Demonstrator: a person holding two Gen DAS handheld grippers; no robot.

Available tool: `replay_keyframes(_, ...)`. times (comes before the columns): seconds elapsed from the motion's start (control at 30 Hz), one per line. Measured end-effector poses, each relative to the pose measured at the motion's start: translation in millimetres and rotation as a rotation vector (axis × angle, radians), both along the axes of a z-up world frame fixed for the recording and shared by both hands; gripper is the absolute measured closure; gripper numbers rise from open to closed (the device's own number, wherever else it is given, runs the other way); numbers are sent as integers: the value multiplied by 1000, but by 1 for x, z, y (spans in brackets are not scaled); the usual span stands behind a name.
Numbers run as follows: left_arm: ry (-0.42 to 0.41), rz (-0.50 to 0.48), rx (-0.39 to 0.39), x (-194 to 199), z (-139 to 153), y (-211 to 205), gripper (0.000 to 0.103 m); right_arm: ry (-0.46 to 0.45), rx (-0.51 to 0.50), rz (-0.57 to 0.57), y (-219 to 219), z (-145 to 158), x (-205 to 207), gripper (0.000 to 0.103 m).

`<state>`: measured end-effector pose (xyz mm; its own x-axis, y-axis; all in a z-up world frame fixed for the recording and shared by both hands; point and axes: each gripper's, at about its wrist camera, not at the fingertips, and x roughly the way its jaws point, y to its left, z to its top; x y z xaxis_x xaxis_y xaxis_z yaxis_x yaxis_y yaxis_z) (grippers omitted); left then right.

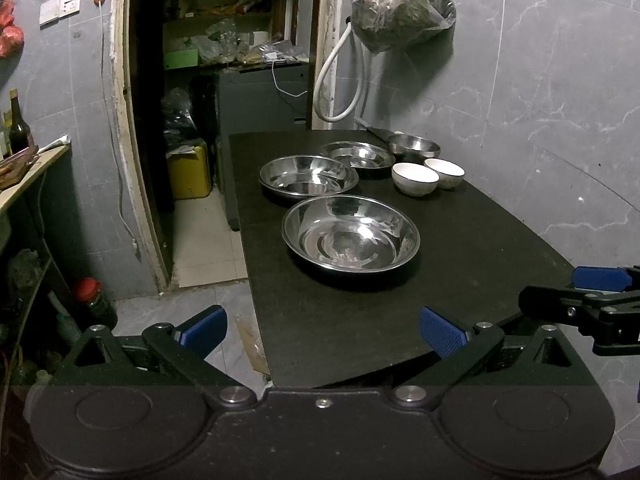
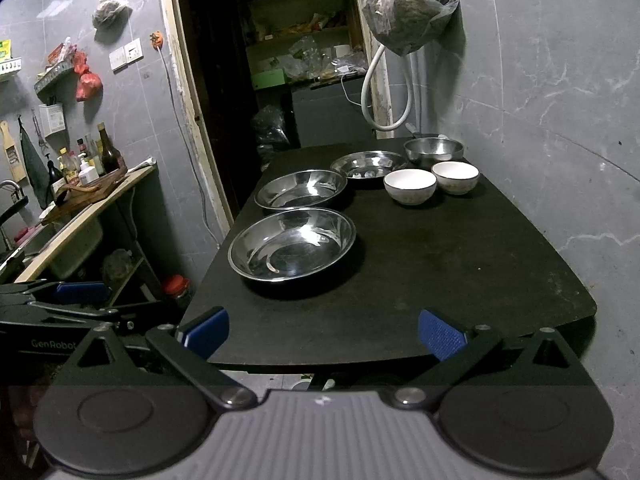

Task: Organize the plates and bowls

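Steel basins [image 1: 350, 233], white bowls [image 1: 415, 178], hanging bag [image 1: 402, 4]

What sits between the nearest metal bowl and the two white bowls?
Nothing: only bare black tabletop lies between the nearest metal bowl and the white bowls, clearest in the right wrist view.

1. Dim indoor light with a cold grey cast; the doorway [image 1: 224, 80] is near black.
2. Glare streaks the steel plates [image 2: 292, 244].
3. Fisheye bends the edges and darkens the corners.
4. Focus is sharp.
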<state>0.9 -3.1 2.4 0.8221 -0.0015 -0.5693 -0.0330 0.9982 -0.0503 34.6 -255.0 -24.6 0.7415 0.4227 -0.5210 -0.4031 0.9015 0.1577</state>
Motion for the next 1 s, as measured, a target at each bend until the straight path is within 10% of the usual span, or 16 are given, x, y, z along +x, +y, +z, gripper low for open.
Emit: replay_keyframes(1.0, 9, -1, 2, 3, -5, -4, 1, 2, -5, 0, 2, -1, 2, 0)
